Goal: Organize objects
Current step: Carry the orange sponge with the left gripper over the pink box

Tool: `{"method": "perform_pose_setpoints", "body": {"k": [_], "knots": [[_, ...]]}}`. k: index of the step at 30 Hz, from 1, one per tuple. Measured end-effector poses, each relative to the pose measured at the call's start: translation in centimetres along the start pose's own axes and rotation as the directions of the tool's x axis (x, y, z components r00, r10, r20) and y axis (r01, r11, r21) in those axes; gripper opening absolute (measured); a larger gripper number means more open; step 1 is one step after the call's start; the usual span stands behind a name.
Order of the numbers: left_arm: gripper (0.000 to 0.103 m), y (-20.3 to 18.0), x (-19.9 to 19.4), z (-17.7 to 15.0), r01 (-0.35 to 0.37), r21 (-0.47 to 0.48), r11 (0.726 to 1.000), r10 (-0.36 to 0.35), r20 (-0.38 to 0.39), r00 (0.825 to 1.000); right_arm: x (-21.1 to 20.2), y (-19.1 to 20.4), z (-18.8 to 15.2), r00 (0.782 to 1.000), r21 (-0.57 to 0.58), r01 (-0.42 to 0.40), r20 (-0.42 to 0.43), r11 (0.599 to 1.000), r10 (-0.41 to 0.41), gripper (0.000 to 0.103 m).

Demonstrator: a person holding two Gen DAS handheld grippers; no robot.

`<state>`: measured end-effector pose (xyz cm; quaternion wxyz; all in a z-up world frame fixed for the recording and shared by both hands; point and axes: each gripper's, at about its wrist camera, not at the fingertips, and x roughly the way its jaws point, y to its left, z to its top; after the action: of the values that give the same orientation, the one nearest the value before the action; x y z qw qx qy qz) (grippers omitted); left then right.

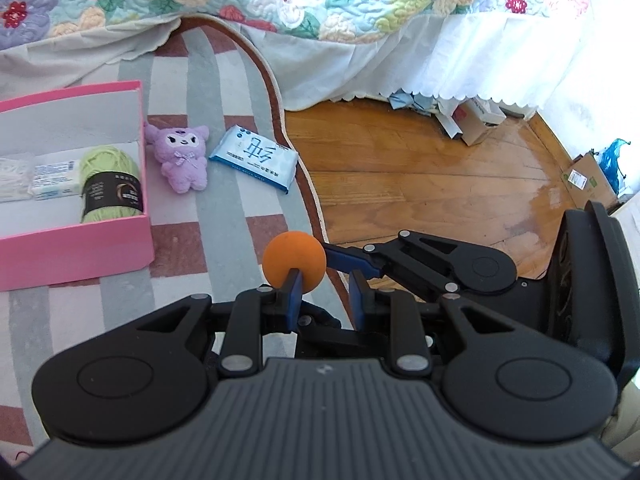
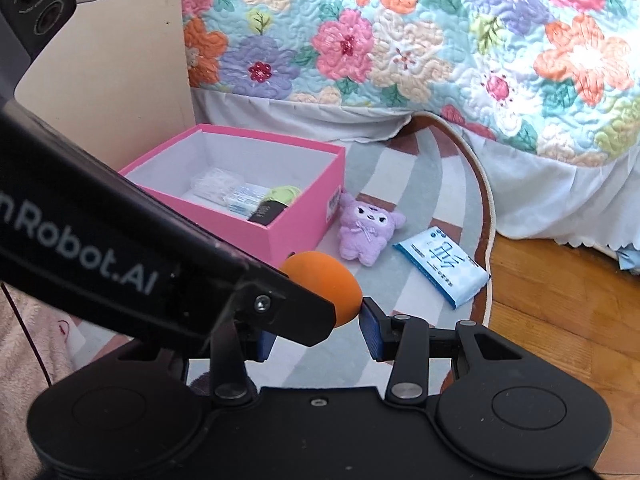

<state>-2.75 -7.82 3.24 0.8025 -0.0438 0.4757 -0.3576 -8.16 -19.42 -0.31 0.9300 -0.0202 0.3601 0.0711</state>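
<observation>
Left gripper [image 1: 325,292]: blue pads drawn close, only a narrow gap, nothing between them. Its left finger [image 1: 294,296] shows in front of the ball [image 1: 294,258]; cannot tell whether it touches.

Right gripper [image 2: 320,318]: pinching the orange ball. In the left wrist view it reaches in from the right, one blue finger pressed on the ball's right side, the other hidden behind the ball. In the right wrist view its right pad tip touches the ball; its left finger is mostly covered by the left gripper's black body, which crosses the frame from the left.

Ball: off the floor, above the striped rug [image 1: 224,232], near the rug's brown curved edge. Near corner of the pink box [image 1: 80,248] is close by, to the left.

Box: open, on the rug, white inside. Holds green yarn [image 1: 110,184] with a black label at the right end, a white packet [image 1: 52,180] beside it, and a clear bag [image 1: 12,176] at the far left.

Purple plush [image 1: 182,158]: on the rug, lying face up, just beside the box's right wall.

Blue packet [image 1: 256,158]: flat on the rug, right of the plush, close to the rug's edge.

Beyond the rug: wood floor [image 1: 420,184]. Behind all: bed with floral quilt [image 2: 400,40] and a white skirt down to the floor.
</observation>
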Motion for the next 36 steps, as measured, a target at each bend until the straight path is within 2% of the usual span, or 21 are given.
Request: {"method": "perform_pose_setpoints", "body": {"k": [10,18,25,31,36], "knots": [[0.024,1.4,-3.1,-0.4,-0.040,-0.027,0.999,0.040,0.023,0.999,-0.4,2.7,1.8,0.999,-0.063,-0.041,-0.004,0.997,0.041,0.048],[0.024,3.9,-5.6,-0.7,-0.062,-0.089,0.994,0.066,0.044,0.997,0.3,5.0,3.7,0.995,-0.094,-0.102,-0.029,0.990,0.100,0.048],[0.024,6.1,-7.4,0.1,-0.103,-0.108,0.989,0.112,0.077,0.991,1.4,6.9,5.9,0.992,-0.143,-0.128,-0.013,0.981,0.127,0.048],[0.024,8.5,-7.4,1.6,-0.113,-0.135,0.984,0.125,0.089,0.988,3.5,7.5,7.5,0.990,-0.141,-0.137,-0.001,0.980,0.138,0.048],[0.024,11.2,-6.1,3.7,-0.096,-0.126,0.987,0.103,0.047,0.994,6.4,6.4,8.7,0.983,-0.078,-0.182,-0.025,0.980,0.181,0.048]]}}
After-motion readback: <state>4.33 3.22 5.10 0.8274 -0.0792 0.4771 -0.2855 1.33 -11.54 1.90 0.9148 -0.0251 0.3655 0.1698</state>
